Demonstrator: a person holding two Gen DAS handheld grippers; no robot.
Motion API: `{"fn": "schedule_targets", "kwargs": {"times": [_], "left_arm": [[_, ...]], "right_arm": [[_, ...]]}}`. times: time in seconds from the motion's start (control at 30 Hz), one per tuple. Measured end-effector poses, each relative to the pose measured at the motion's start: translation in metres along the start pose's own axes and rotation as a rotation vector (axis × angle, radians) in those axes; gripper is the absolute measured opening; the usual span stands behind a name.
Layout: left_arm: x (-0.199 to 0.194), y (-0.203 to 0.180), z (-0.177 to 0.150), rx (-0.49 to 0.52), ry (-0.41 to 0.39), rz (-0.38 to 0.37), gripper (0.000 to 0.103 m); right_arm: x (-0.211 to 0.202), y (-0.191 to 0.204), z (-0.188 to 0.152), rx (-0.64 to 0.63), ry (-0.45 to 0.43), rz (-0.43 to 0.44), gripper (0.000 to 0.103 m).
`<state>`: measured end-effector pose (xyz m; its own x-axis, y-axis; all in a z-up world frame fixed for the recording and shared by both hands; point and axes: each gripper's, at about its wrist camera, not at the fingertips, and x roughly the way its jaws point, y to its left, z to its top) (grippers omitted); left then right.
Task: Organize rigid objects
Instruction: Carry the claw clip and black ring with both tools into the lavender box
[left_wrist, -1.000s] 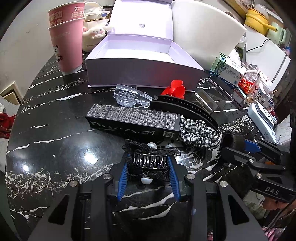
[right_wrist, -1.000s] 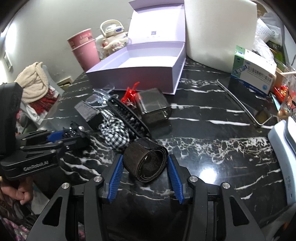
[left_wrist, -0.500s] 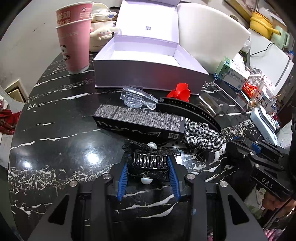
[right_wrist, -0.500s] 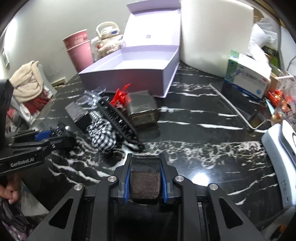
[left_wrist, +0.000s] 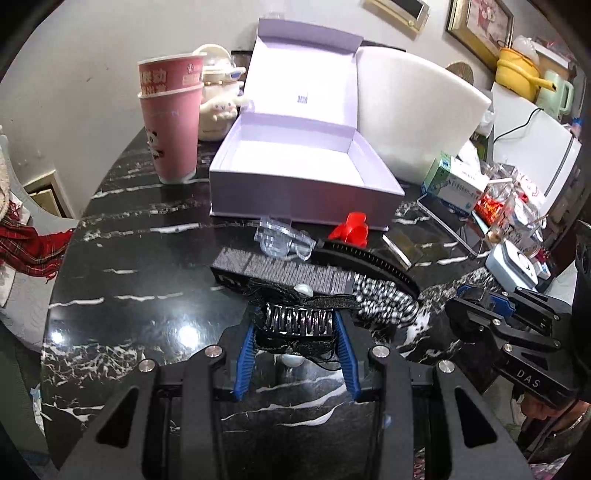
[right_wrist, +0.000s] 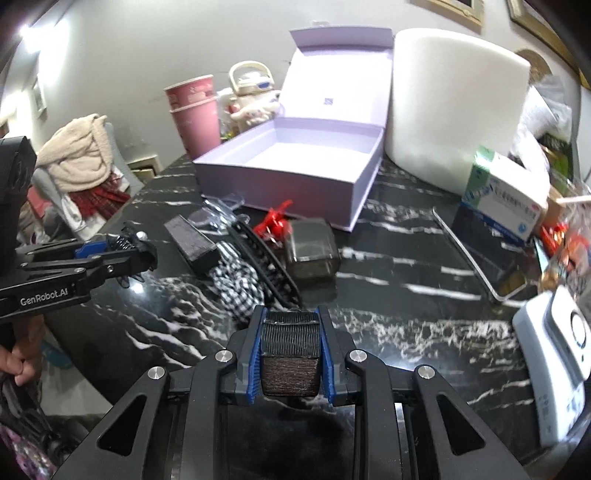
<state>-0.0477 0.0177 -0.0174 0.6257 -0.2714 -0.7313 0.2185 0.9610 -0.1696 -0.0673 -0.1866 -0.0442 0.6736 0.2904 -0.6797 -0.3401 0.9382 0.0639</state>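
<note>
The left wrist view looks straight over the left gripper (left_wrist: 297, 323), whose blue fingers (left_wrist: 245, 356) are clamped on a black hair clip (left_wrist: 297, 321) with a metal spring coil and pearl beads; the clip sits crosswise between the fingertips, raised off the black marbled worktop (left_wrist: 129, 266). Only this view shows the clip's spring face-on; in the right wrist view the same gripper enters from the left edge and the clip is a small dark tangle at its tip. The right wrist view alone shows the right gripper (right_wrist: 290, 339) from behind: its jaws have just been closing, and its fingers (right_wrist: 255, 350) now press both sides of a dark brown rolled strap (right_wrist: 290, 350), squeezed flat between them and held clear of the worktop. Beyond both grippers lies a cluster: a black carton (left_wrist: 280, 271), a clear plastic clip (left_wrist: 282, 242), a red clip (left_wrist: 351, 230), a black toothed headband (right_wrist: 266, 258) and a checked scrunchie (right_wrist: 238, 280), all touching or just beside one another. The smoky square case (right_wrist: 310, 251) shows fully only from the right wrist. Behind the cluster stands an open lilac box (left_wrist: 303, 173), lid upright, with pink paper cups (left_wrist: 171, 118) to its left.
</note>
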Motion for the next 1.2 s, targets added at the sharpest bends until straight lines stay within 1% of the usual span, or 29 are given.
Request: {"fn": "schedule_targets", "kwargs": {"times": [0.13, 0.23, 0.37, 0.57, 0.9, 1.2], "left_arm": [[-0.007, -0.002, 0.011, 0.018, -0.034, 0.019, 0.039], [-0.009, -0.002, 0.019, 0.027, -0.044, 0.02, 0.039], [-0.006, -0.004, 0.031, 0.03, -0.049, -0.004, 0.039], [0.001, -0.011, 0.047, 0.063, -0.061, -0.012, 0.039], [0.019, -0.013, 0.093, 0.099, -0.077, -0.029, 0.039], [0.045, -0.013, 0.137, 0.134, -0.087, -0.008, 0.039]], "right_arm": [[-0.006, 0.003, 0.011, -0.038, -0.018, 0.012, 0.025], [-0.008, 0.004, 0.02, -0.062, -0.033, 0.019, 0.025], [-0.009, 0.003, 0.032, -0.082, -0.051, 0.027, 0.025], [-0.006, -0.001, 0.05, -0.097, -0.071, 0.025, 0.025], [0.01, -0.014, 0.089, -0.106, -0.096, 0.028, 0.025], [0.032, -0.028, 0.132, -0.11, -0.124, 0.028, 0.025]]}}
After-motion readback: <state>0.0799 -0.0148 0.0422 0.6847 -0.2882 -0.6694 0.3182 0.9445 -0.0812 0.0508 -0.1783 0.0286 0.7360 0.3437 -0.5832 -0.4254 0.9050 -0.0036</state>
